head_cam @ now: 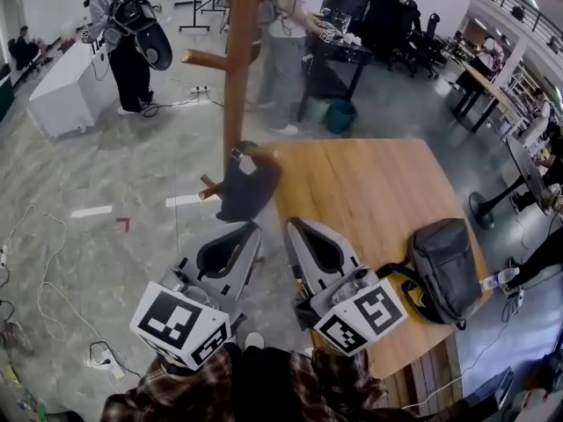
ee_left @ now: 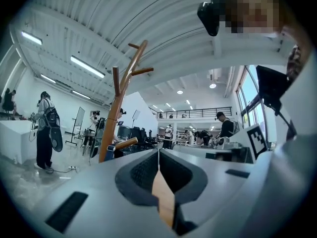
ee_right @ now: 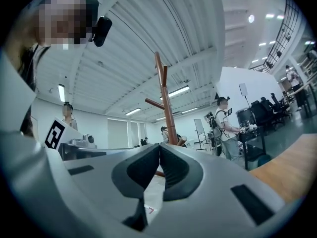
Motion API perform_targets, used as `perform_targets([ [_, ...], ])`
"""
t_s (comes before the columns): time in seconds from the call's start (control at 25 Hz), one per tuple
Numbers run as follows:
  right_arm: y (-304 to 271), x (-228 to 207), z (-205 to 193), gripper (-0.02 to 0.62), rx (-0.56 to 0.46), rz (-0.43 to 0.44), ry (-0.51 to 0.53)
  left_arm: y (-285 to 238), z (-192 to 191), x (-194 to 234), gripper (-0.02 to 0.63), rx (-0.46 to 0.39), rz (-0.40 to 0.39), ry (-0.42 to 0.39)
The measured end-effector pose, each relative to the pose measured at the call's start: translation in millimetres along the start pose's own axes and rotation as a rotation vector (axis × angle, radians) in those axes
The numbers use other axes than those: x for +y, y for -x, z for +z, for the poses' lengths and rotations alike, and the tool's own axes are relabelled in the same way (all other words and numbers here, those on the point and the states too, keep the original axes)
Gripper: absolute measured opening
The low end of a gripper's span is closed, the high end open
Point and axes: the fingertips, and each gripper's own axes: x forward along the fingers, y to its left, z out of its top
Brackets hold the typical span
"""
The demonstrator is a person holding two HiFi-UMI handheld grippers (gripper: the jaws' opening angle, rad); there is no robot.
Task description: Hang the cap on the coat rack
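- Hanging on a short lower peg (head_cam: pixel 209 189) of the coat rack (head_cam: pixel 237 69), the dark cap (head_cam: pixel 249 190) droops with its crown downward, just beside the far left corner of the wooden surface (head_cam: pixel 369 183).
- No tongs touch the cap. Both tips sit near it, lower in the head view, with a clear gap.
- The left tongs (head_cam: pixel 256 226) are closed, and in the left gripper view their dark pads meet at the tip (ee_left: pixel 158 150) with nothing between them.
- The right tongs (head_cam: pixel 290 222) are closed too. In the right gripper view the pads press together at the tip (ee_right: pixel 159 146) and hold nothing.
- The two tongs lie side by side in front of the person, the left over the grey floor (head_cam: pixel 106 253) and the right over the near left edge of the surface. Both point toward the rack.
- The rack's brown trunk rises from the floor beside the surface, with another peg (head_cam: pixel 204 59) jutting left higher up.
- From the left gripper view the rack (ee_left: pixel 119 113) stands left of the tip, and from the right gripper view (ee_right: pixel 166 103) it stands just right of it.
- A grey bag (head_cam: pixel 444 266) lies on the right part of the surface, well apart from the cap.
- Farther back, a person wearing a backpack (head_cam: pixel 123 38) stands by a white cabinet (head_cam: pixel 66 86), and a teal bucket (head_cam: pixel 340 117) sits on the floor beyond the surface.
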Motion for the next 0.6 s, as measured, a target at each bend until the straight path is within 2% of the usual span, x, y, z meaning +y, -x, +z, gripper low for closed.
perform_targets([
  [0.6, 2, -6, -8, 0.011, 0.037, 0.008, 0.004, -8, -6, -8, 0.011, 0.012, -0.041, 0.027],
])
